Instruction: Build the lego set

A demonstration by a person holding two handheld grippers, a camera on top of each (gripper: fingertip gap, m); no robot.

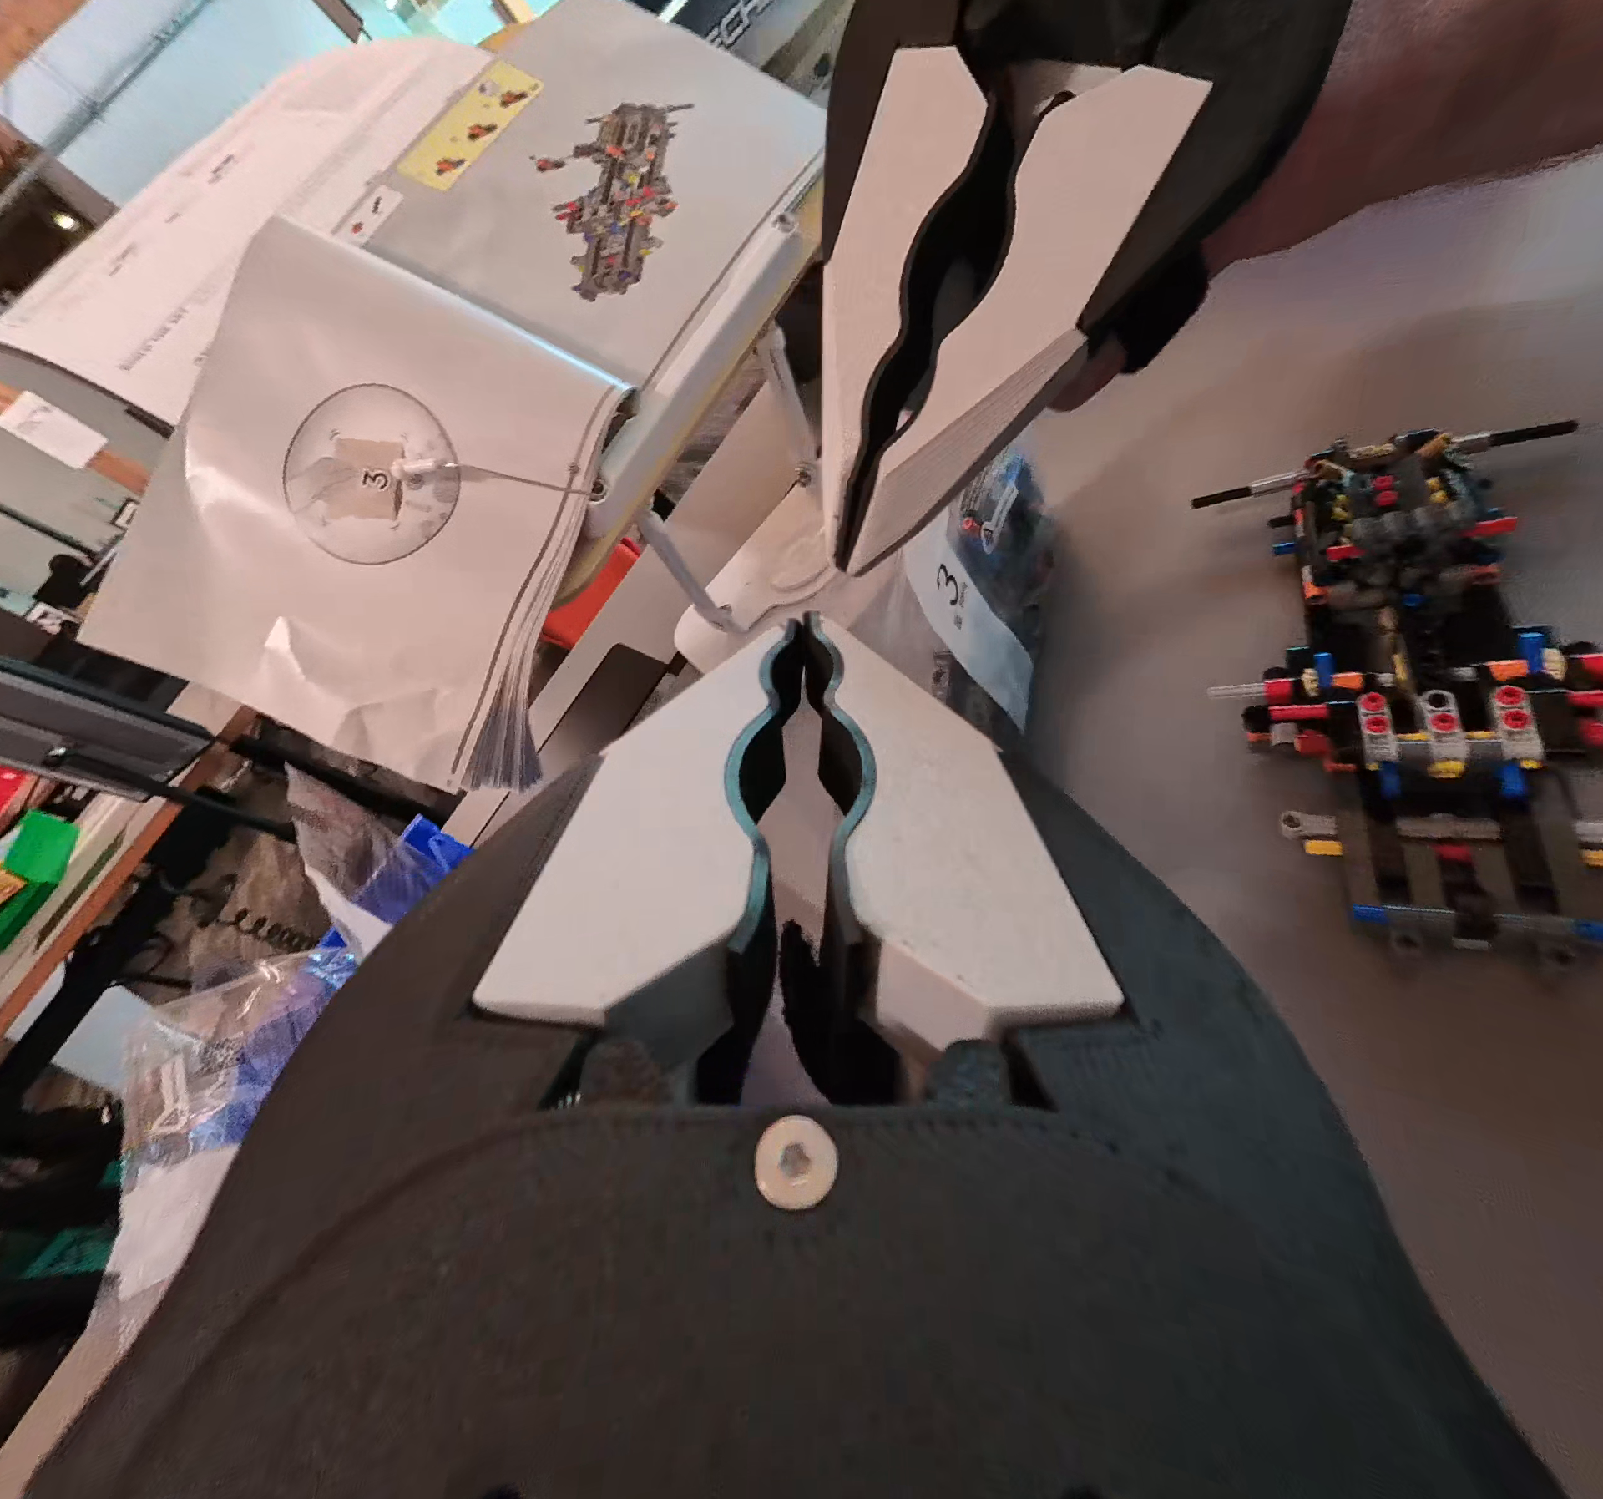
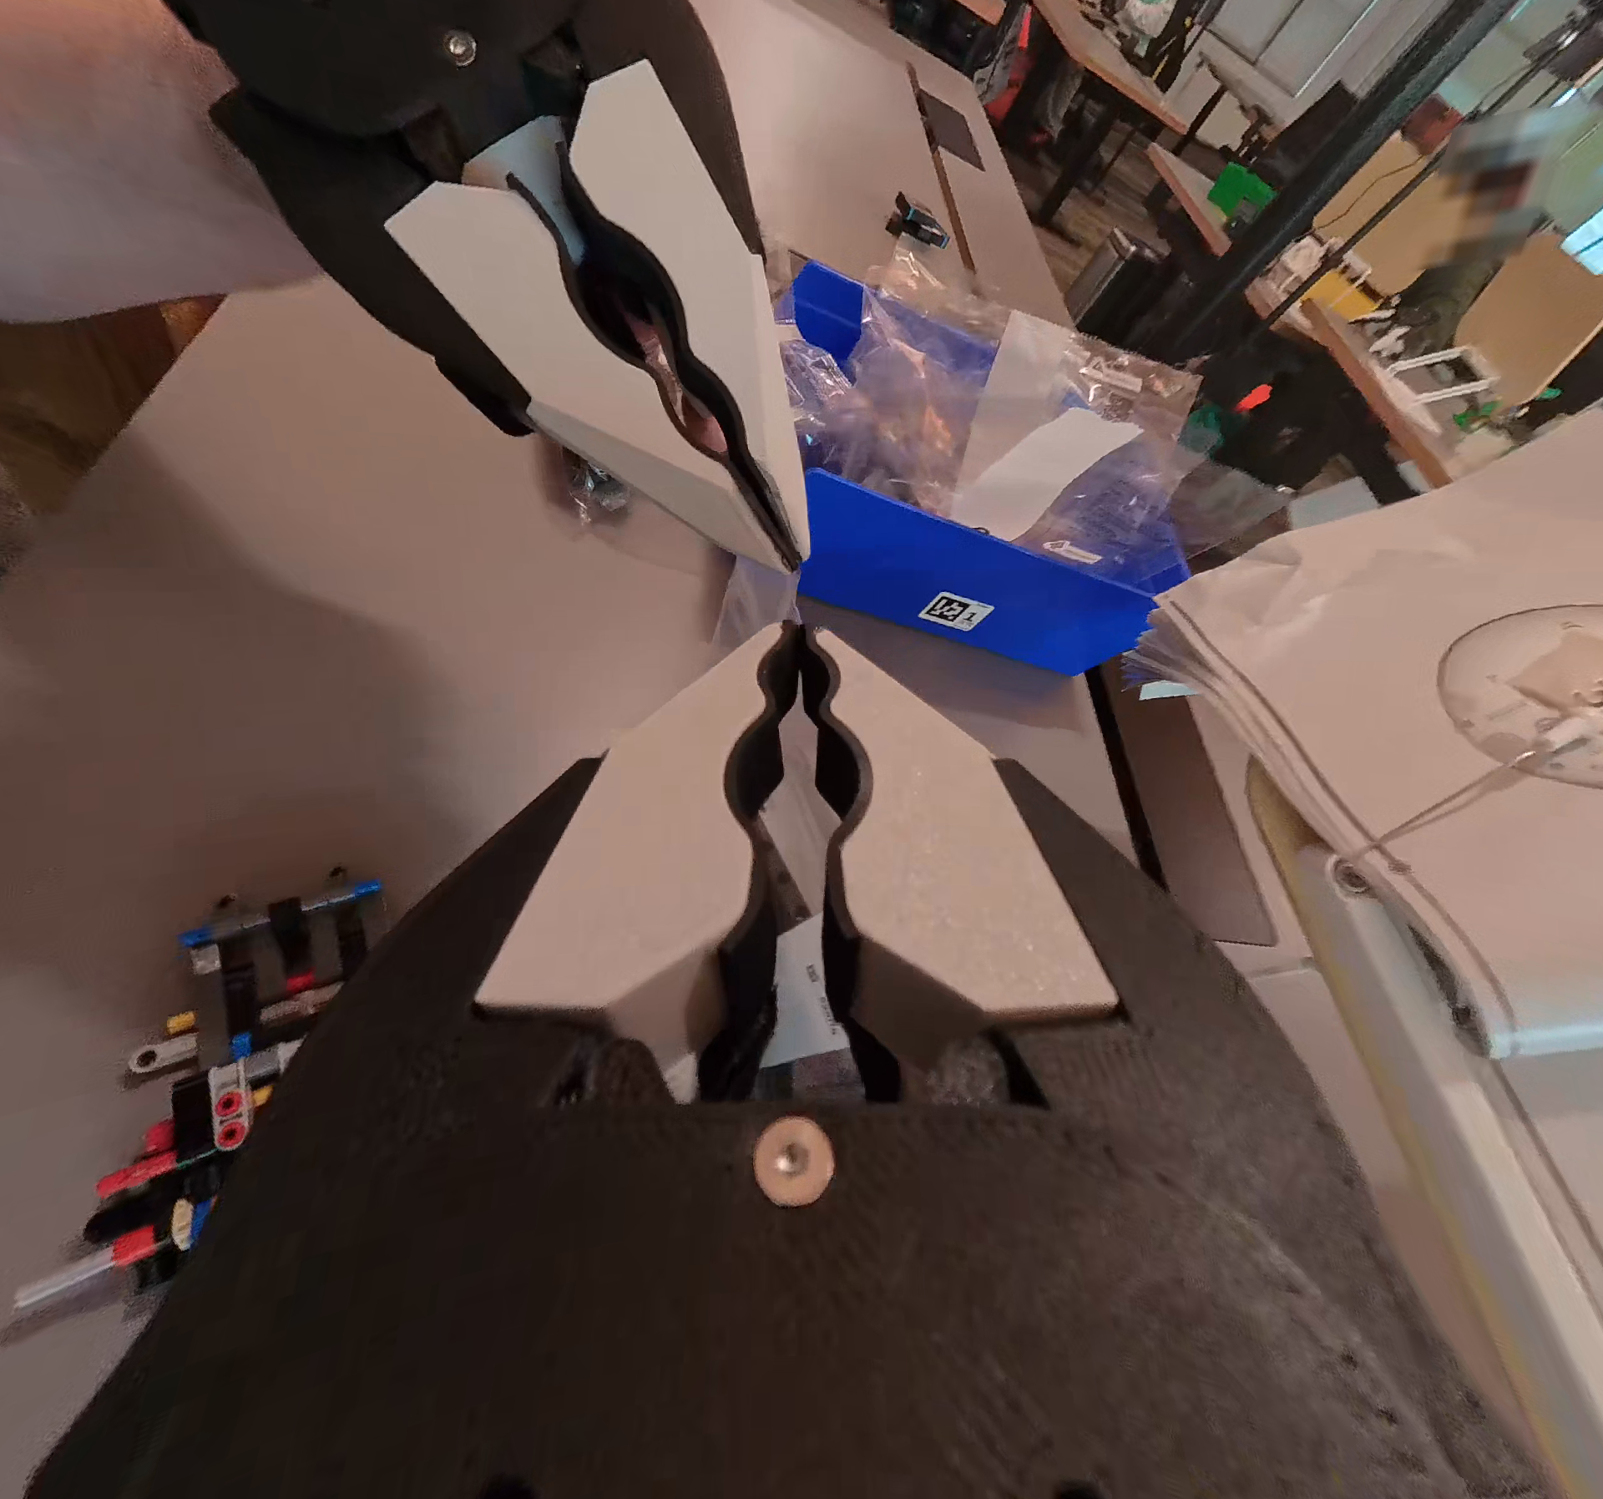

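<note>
My left gripper (image 1: 805,623) and my right gripper (image 1: 843,565) are both shut, tip to tip, above the table. Each pinches the top edge of a clear plastic bag of Lego parts (image 1: 997,590) with a white label; the film stretches between the tips. In the right wrist view my right gripper (image 2: 800,633) meets the left gripper (image 2: 791,565) with that bag's film (image 2: 750,603) between them. The partly built Lego model (image 1: 1423,694), black with coloured pins, lies on the table to the right; it also shows in the right wrist view (image 2: 217,1110) at lower left.
An open instruction booklet (image 1: 347,503) rests on a white stand (image 1: 694,355); it shows at the right in the right wrist view (image 2: 1388,633). A blue bin (image 2: 954,581) with several plastic bags stands behind the grippers. A person's gloved hand (image 1: 1154,312) holds the right gripper. Left and right tips are no more than a few centimetres apart.
</note>
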